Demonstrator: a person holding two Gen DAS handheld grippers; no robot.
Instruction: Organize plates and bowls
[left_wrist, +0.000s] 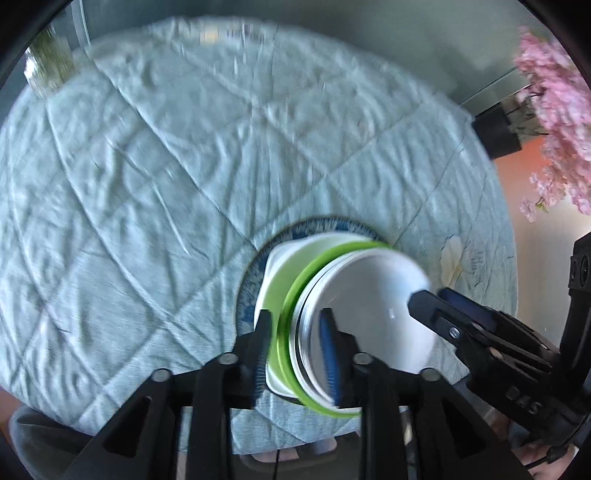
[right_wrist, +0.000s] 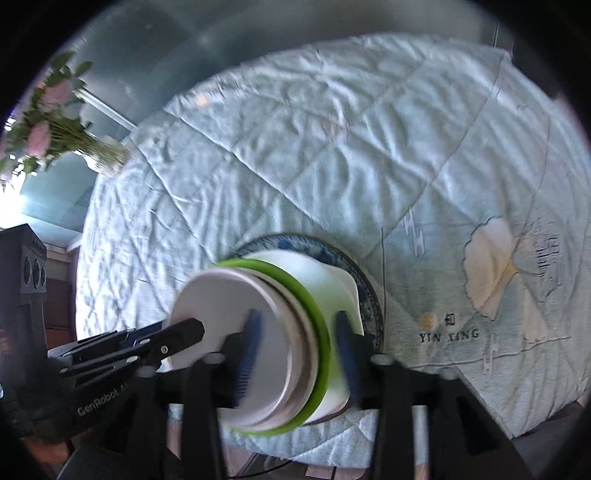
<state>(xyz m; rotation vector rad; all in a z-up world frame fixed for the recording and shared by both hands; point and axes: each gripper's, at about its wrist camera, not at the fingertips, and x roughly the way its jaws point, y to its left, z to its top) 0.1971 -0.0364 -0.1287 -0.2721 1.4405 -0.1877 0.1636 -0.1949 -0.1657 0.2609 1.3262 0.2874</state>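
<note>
A stack of bowls (left_wrist: 354, 310), white nested in a green-rimmed one, sits on a blue patterned plate (left_wrist: 251, 280) near the table's near edge. Left gripper (left_wrist: 297, 332) and right gripper (right_wrist: 295, 347) each pinch the stack's rim.

Quilted pale-blue tablecloth (left_wrist: 184, 166) — pink flowers (left_wrist: 554, 122) beyond.

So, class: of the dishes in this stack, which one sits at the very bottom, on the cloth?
The blue patterned plate. It lies flat on the quilted cloth, wider than the rest; the green-rimmed bowl and white bowl nest above it.
</note>
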